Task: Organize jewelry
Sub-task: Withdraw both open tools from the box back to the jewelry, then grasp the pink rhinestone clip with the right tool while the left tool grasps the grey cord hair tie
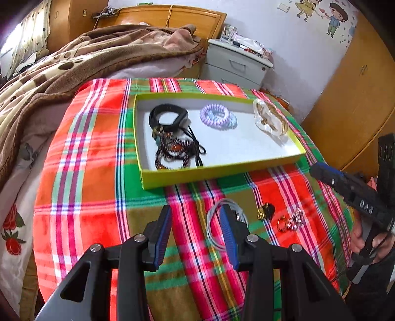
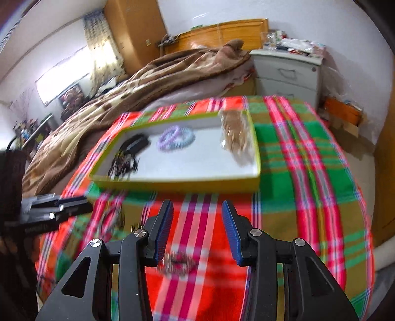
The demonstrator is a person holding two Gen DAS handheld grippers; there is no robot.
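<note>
both grippers hover over a plaid cloth in red, green and orange that covers a table at the side of a bed. left gripper has its blue-padded fingers spread apart with nothing between them; right gripper is likewise spread wide and empty, and from the left wrist view it shows at the right edge, held in a hand.

behind the cloth lies a bed with a brown blanket bunched on it and a wooden headboard. a grey nightstand stands by the white wall, which carries cartoon stickers, and a wooden wardrobe fills the right side. the right wrist view is blurred, with a bright window far left.

a shallow yellow-green tray with a white floor sits on the cloth beyond both grippers. inside it, at the left, a black band lies over a tangle of dark beads; in the middle are lilac coil ties; at the right end a clear bag of gold pieces.

loose on the cloth, nearer than the tray: a grey cord loop partly hidden behind the left gripper's right finger, then a small black-and-gold piece, a gold ring and a sparkly pink piece to its right. in the right wrist view a blurred sparkly piece lies below and between that gripper's fingers.
</note>
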